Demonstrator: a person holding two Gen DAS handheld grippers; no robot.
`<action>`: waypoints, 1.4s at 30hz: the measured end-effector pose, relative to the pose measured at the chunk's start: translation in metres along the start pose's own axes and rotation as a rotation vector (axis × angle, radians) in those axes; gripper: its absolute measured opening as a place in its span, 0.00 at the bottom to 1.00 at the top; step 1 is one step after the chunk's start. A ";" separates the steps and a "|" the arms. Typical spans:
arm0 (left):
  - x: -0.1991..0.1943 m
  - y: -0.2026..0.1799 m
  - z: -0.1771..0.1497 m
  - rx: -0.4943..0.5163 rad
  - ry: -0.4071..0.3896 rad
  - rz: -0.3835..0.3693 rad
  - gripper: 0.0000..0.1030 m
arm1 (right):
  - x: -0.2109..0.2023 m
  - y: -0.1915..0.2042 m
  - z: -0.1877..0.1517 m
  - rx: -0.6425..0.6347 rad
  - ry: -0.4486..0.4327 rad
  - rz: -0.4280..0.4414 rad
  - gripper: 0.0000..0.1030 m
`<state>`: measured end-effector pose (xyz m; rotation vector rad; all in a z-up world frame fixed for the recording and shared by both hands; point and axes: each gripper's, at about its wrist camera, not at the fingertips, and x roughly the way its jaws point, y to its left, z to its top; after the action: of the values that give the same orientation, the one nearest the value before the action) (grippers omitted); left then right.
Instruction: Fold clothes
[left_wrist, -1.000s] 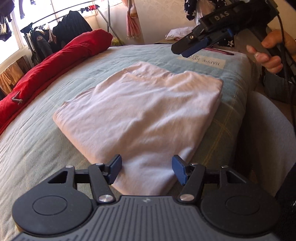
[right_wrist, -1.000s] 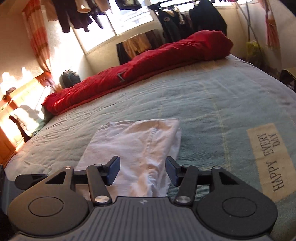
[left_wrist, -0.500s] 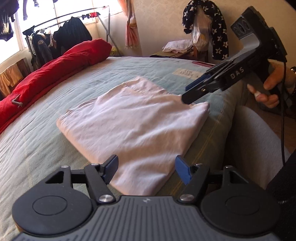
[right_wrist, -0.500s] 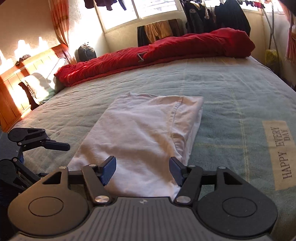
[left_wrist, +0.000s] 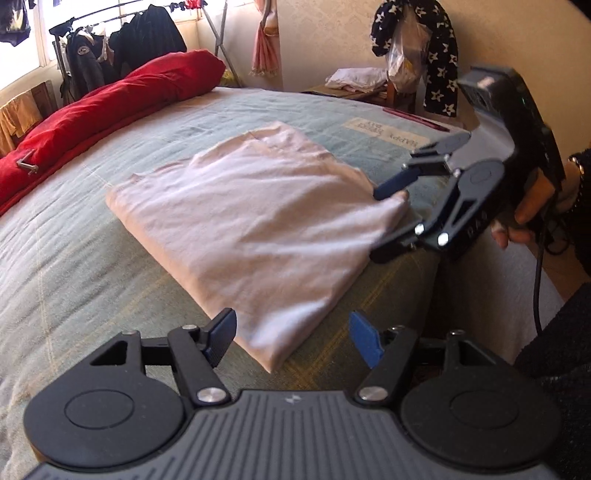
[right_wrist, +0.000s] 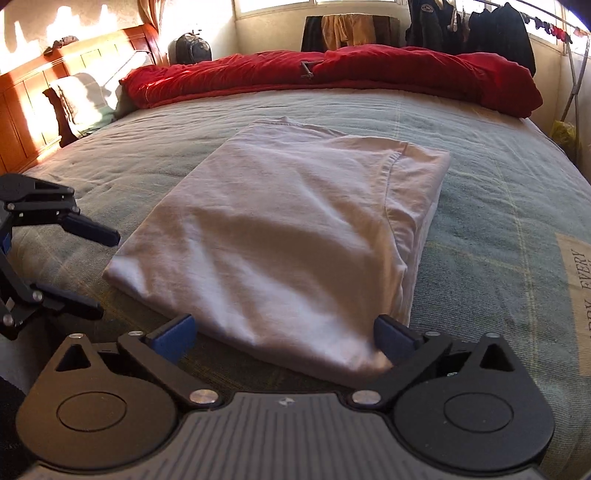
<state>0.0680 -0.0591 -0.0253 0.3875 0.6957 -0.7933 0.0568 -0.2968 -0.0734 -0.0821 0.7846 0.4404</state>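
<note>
A folded pale white garment (left_wrist: 258, 221) (right_wrist: 295, 229) lies flat on the blue-green bedspread (left_wrist: 74, 258). My left gripper (left_wrist: 293, 339) is open, and the garment's near corner lies between its blue pads without being pressed. In the right wrist view it shows at the left edge (right_wrist: 96, 269), jaws apart beside the garment's left corner. My right gripper (right_wrist: 282, 334) is opening wide, with the garment's near edge between its fingers and not pinched. In the left wrist view the right gripper (left_wrist: 388, 219) straddles the garment's right corner, held by a hand (left_wrist: 532, 206).
A red duvet (right_wrist: 332, 74) lies rolled along the far side of the bed. A wooden headboard (right_wrist: 44, 92) and pillow (right_wrist: 81, 99) stand at the left. A clothes rack (left_wrist: 122, 48) is behind, and a chair with a starred scarf (left_wrist: 439, 55) is at the far right. The bedspread label (right_wrist: 580, 269) lies right.
The right gripper came down to the garment's right corner, rolled, and its jaws spread much wider. The left gripper drew back a little, so the garment's near corner now lies between its pads.
</note>
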 end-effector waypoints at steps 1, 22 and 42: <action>-0.002 0.004 0.004 -0.013 -0.020 0.006 0.67 | 0.002 0.003 -0.001 -0.015 0.004 -0.017 1.00; 0.077 0.079 0.058 -0.326 -0.113 -0.036 0.69 | 0.010 -0.054 0.067 0.133 -0.194 0.105 1.00; 0.129 0.135 0.085 -0.411 -0.110 -0.068 0.72 | 0.047 -0.095 0.097 0.082 -0.174 0.132 1.00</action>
<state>0.2709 -0.0852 -0.0464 -0.0516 0.7508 -0.7081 0.1898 -0.3437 -0.0461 0.0846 0.6378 0.5322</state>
